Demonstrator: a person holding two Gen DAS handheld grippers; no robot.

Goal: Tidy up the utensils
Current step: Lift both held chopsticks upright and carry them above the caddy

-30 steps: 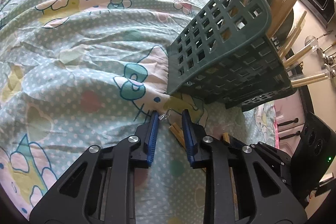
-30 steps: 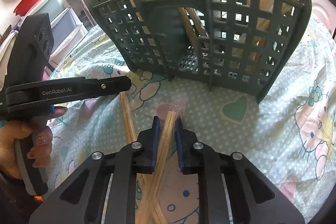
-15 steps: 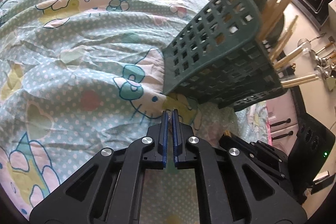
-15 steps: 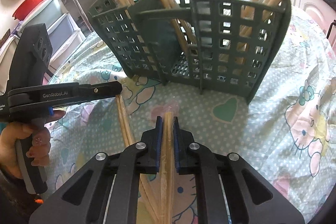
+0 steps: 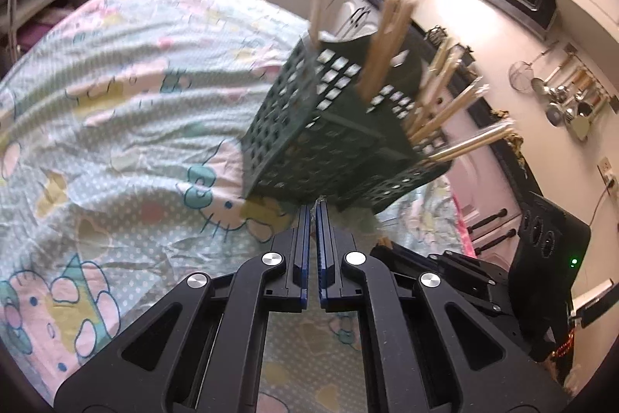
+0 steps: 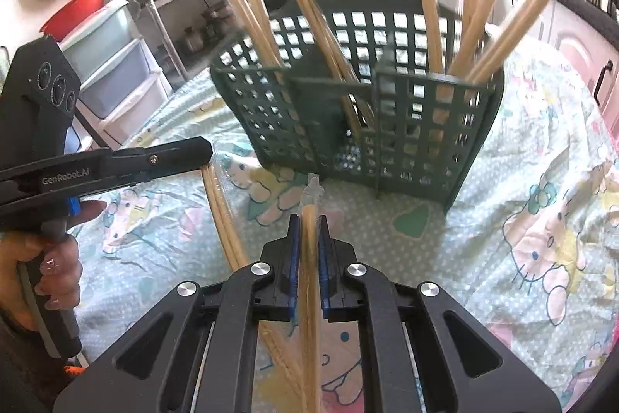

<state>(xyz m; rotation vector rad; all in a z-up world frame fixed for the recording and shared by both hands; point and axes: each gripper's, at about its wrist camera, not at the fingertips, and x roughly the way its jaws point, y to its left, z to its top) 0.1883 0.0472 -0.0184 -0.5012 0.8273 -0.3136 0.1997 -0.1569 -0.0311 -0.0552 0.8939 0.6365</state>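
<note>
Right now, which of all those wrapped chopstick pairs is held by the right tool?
The pair running up between the right fingers, tip toward the basket. The others stand in the basket or lie on the cloth.

left claw (image 5: 313, 215): jaws nearly closed; right claw (image 6: 308, 225): jaws clamped

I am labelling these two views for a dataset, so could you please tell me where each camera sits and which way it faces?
Left wrist: on the left gripper, looking along its shut fingers at the green basket on the cartoon cloth; the right gripper shows lower right.
Right wrist: on the right gripper, shut on wrapped chopsticks, facing the basket's open front; the left gripper and hand show left.
Shared: basket, cloth, the basket's chopsticks.
</note>
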